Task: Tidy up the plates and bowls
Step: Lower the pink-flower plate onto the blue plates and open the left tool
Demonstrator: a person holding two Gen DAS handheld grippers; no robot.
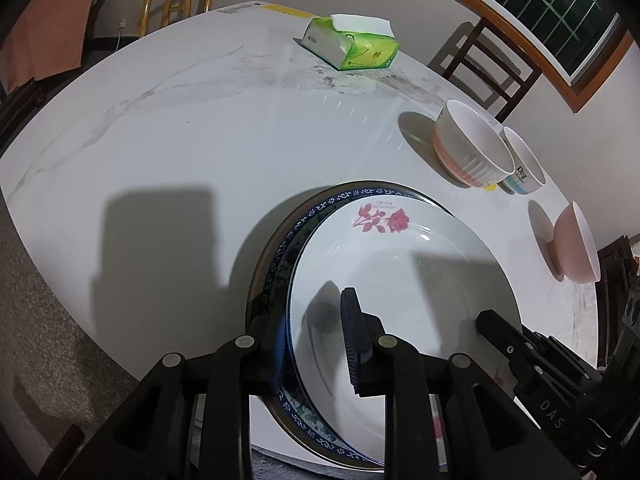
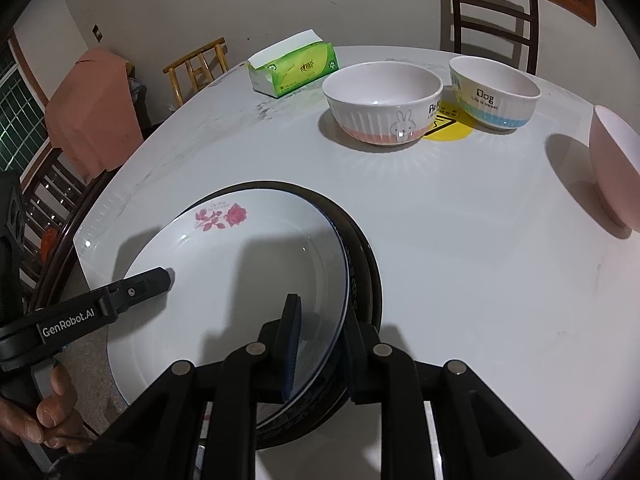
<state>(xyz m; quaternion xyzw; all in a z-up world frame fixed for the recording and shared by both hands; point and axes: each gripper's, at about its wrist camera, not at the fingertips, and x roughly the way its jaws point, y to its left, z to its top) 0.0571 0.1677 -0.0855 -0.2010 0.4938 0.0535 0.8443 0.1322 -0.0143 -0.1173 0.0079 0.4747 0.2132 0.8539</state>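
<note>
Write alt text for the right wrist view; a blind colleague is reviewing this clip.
The right gripper clamps the near rim of a rose-printed white plate stacked on darker plates, while the left gripper reaches over its far side. Beyond stand three bowls and a green tissue pack.

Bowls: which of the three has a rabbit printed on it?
The pink-banded bowl, nearest the tissue pack. The blue-banded bowl reads "Dog"; the plain pink bowl has no print.
</note>
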